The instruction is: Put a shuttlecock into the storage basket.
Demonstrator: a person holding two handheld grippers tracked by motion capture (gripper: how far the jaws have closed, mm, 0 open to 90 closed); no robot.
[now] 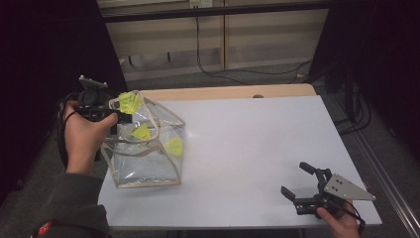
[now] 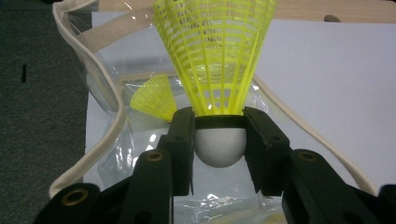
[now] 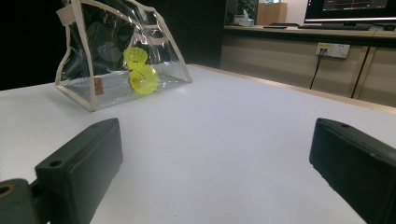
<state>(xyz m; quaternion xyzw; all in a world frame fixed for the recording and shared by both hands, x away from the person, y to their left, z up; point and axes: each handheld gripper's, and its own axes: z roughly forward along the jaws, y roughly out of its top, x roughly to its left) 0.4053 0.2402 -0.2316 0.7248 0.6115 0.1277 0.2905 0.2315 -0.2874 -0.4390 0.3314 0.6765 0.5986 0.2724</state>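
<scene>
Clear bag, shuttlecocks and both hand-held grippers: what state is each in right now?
Clear bag: standing upright on the table, top open.
Held shuttlecock: clamped by its white cork tip, over the bag mouth.
Shuttlecocks in the bag: inside the bag.
Left hand-held gripper: shut on the held shuttlecock.
Right hand-held gripper: open, nothing between its jaws.

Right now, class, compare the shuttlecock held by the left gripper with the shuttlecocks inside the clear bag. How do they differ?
The held shuttlecock is clamped at its white cork base by the left gripper, above the clear bag; the bagged shuttlecocks lie loose inside it. The held one stands upright, skirt away from the gripper; the bagged ones are tipped over. All have yellow mesh plastic skirts.
</scene>
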